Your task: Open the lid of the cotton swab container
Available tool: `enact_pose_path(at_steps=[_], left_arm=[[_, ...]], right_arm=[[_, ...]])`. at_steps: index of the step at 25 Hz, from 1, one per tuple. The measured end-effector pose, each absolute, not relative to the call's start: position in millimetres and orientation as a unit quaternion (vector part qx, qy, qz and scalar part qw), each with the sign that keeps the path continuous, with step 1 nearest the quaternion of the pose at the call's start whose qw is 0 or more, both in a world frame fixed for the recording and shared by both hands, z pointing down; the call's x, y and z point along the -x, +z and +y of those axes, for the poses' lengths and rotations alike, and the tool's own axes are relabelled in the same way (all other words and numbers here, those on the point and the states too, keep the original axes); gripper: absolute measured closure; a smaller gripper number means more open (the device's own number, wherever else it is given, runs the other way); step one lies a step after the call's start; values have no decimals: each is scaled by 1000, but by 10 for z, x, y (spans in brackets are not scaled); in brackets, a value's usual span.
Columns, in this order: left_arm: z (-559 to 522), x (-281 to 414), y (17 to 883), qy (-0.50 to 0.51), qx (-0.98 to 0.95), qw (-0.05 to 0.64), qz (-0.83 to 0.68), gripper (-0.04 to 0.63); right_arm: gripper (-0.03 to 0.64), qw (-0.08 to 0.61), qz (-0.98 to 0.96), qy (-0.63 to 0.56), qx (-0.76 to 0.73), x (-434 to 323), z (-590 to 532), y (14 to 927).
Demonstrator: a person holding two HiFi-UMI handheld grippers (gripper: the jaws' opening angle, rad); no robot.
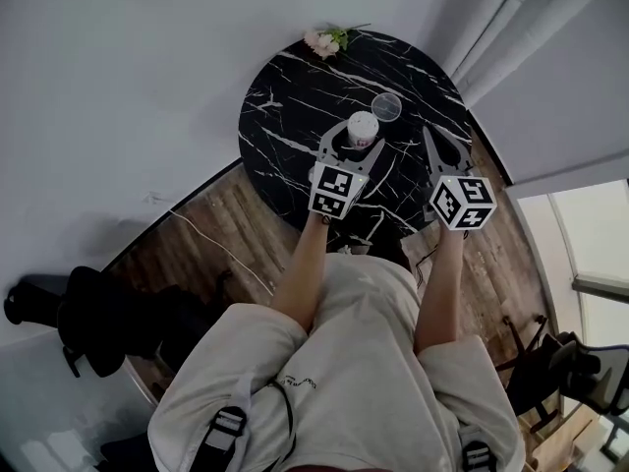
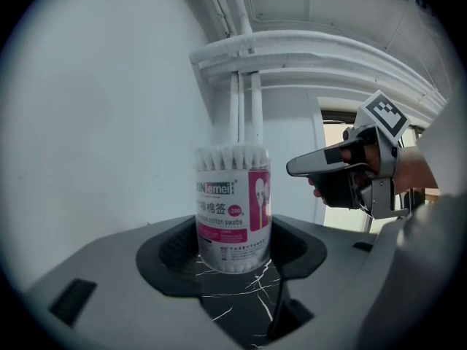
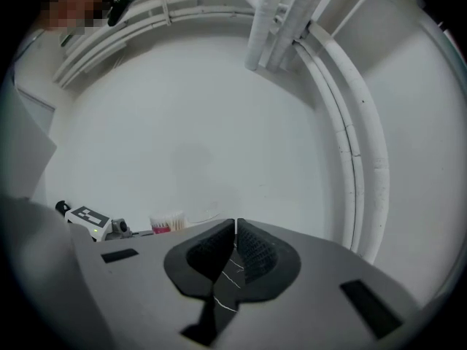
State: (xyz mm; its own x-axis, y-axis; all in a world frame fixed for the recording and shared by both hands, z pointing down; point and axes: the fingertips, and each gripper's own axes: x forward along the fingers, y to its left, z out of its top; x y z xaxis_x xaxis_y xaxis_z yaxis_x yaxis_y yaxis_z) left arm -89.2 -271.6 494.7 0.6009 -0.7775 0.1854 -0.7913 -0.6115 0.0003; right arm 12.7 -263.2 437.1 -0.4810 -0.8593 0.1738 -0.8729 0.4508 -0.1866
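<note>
The cotton swab container (image 2: 232,208), a clear tub with a pink and white label, stands upright on the black marble table (image 1: 285,96). It has no lid on, and the white swab tips show at its top. My left gripper (image 2: 233,259) is shut on its lower part, one pad on each side. A clear round lid (image 1: 386,107) lies flat on the table just beyond the container (image 1: 363,126). My right gripper (image 3: 236,229) is shut with nothing between its pads, and hovers to the right of the container (image 3: 168,222), apart from it.
A small bunch of pink flowers (image 1: 327,40) lies at the table's far edge. The table is round and small, with wood floor (image 1: 197,234) round it and white curtains (image 1: 511,18) at the right. A white wall stands close behind.
</note>
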Motion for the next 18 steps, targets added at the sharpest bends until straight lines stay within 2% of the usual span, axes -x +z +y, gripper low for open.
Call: enact_pose_path(at_steps=[18], left_arm=[[-2757, 866, 4882, 80, -892, 37, -443, 328]], right_arm=[[583, 37, -867, 158, -471, 59, -2584, 4526]])
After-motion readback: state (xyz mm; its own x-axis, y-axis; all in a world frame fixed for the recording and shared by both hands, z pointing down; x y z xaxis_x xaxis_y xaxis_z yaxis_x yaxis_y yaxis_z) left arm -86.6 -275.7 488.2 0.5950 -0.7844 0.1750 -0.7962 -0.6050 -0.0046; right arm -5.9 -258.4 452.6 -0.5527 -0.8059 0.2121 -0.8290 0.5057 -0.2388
